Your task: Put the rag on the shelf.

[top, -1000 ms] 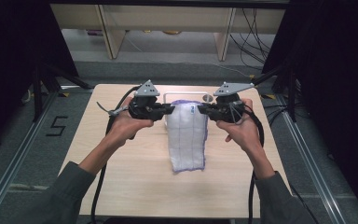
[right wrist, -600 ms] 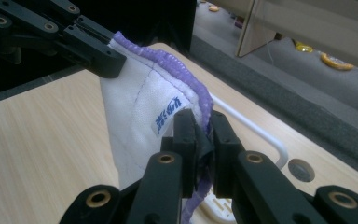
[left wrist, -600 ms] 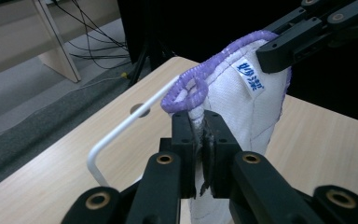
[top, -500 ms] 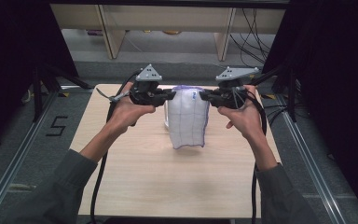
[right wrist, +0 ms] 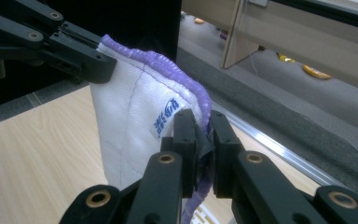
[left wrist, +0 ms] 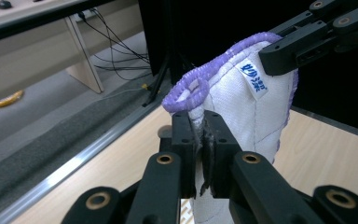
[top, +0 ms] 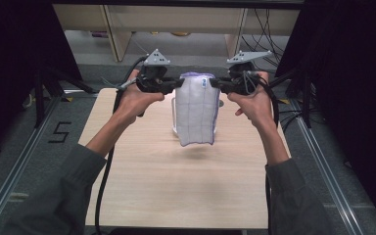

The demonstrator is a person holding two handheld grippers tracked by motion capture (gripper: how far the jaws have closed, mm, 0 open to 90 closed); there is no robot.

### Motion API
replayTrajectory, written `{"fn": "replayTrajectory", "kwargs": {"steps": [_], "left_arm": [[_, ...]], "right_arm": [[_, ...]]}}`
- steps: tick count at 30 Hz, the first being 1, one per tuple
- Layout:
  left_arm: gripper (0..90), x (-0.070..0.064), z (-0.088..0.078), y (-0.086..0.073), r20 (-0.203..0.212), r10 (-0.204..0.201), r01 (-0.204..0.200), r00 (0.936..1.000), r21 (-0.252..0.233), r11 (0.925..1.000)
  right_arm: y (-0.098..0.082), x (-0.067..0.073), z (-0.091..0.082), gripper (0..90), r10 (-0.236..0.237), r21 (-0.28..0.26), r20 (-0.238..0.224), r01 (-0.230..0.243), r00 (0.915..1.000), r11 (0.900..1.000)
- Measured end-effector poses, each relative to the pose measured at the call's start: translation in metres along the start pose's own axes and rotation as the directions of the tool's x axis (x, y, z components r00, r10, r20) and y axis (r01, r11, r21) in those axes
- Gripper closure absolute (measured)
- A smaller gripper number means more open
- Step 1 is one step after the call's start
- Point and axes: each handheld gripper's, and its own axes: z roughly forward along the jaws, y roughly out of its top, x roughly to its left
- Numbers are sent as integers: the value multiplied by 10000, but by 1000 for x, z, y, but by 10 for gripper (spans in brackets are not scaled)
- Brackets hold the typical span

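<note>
One camera sat high above the person's side of the counter (top: 176, 186), looking forward and down, far enough back to take in the whole top and both forearms. The other two rode on the grippers, each peering along its own black jaws from very close. The left gripper view faced across toward the right gripper (left wrist: 307, 44), the right gripper view across toward the left gripper (right wrist: 70, 51). All three views shared the white cloth (top: 196, 112) with purple trim hanging between them.
</note>
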Motion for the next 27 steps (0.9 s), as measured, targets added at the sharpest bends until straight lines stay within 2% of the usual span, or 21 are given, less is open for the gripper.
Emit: {"fn": "replayTrajectory", "kwargs": {"steps": [2,4,7,9,11,16,20,25,26,27], "left_arm": [[838,2,3,5,-116,-57,57,9999,-59,10000],[838,6,5,10,-275,50,-49,9996,39,10000],[837,10,7,18,-377,-5,3,9993,-38,10000],[836,12,9,24,-391,-152,142,9991,-255,9996],[836,14,9,28,-498,-41,30,9988,-222,9998],[834,22,16,32,-562,-551,517,9969,-589,9969],[827,32,25,31,-536,-1034,996,9932,-698,9926],[824,43,38,25,-658,-1397,1345,9880,-780,9878],[824,45,41,23,-675,-1478,1423,9867,-807,9865],[822,47,44,23,-765,-1483,1421,9860,-812,9865]], "right_arm": [[5,-2,1,839,173,-68,65,-172,9998,9998],[11,-6,2,839,153,-79,56,-153,9999,9999],[18,-10,4,839,173,-178,271,-168,9995,9997],[22,-13,4,838,170,-224,296,-163,9994,9996],[26,-16,5,838,260,-301,284,-252,9993,9992],[35,-23,10,838,359,-249,521,-347,9980,9991],[41,-31,18,836,504,-198,555,-494,9972,9986],[39,-40,35,835,802,-11,728,-803,9941,9968],[39,-44,39,835,744,-38,695,-744,9948,9972],[38,-45,43,834,922,4,722,-925,9931,9957]]}}
